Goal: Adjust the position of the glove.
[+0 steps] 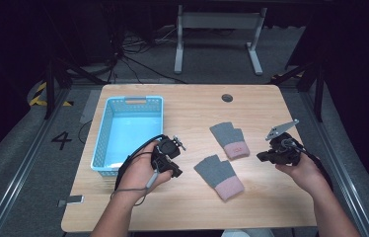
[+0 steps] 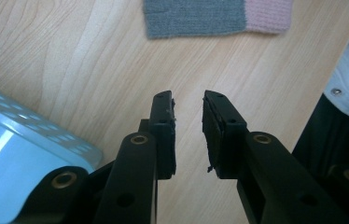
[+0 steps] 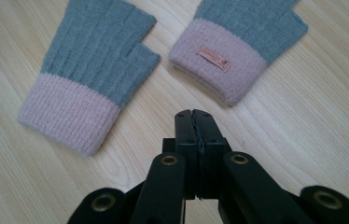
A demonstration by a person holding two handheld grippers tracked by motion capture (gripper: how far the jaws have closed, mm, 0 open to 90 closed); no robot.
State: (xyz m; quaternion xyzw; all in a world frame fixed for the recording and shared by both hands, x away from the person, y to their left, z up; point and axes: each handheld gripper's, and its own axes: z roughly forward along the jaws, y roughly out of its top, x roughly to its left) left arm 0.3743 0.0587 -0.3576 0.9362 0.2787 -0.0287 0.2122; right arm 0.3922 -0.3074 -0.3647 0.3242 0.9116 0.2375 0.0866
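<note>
Grey-pink gloves (image 3: pixel 88 79) before the closed, empty right gripper (image 3: pixel 195 116); blue basket (image 2: pixel 18 154) beside the slightly parted, empty left gripper (image 2: pixel 189 107).

- A large dark numeral "4" (image 1: pixel 61 140) stands on the grey floor, at about nine o'clock from the blue basket (image 1: pixel 104 129).
- Yellow-and-black hazard stripes (image 1: pixel 38 94) mark the floor at about eleven o'clock from that numeral.
- A small orange-pink label (image 3: pixel 214 58) sits on the pink cuff of the glove (image 3: pixel 238 44) at about one o'clock from the jaws in the right gripper view; its print is too small to read.
</note>
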